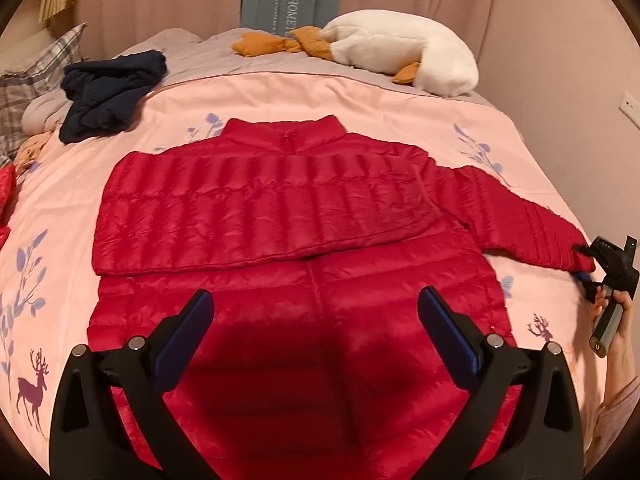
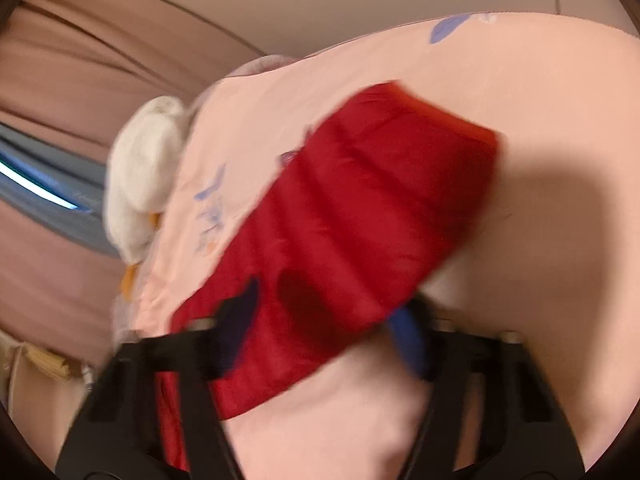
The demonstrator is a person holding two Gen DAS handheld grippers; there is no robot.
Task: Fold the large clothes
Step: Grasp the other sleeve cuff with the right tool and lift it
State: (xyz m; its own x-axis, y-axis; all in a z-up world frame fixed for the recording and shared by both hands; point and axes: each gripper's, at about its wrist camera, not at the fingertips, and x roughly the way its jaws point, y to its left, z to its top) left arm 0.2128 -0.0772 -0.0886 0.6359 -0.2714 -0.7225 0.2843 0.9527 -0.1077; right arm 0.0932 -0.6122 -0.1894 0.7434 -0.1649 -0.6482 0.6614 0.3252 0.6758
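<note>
Right wrist view: your right tool (image 2: 320, 332) is clamped on the red jacket's sleeve cuff (image 2: 360, 240) near the bed's (image 1: 360, 96) right edge — left tool (image 1: 316, 324) stands apart.

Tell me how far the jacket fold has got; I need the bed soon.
Done: one sleeve of the red jacket already lies folded across the chest. In hand: the right gripper has the cuff of the other sleeve between its fingers at the edge of the pink bedspread. The left gripper hovers open over the hem. Left: bring that sleeve across, then fold the body up.
</note>
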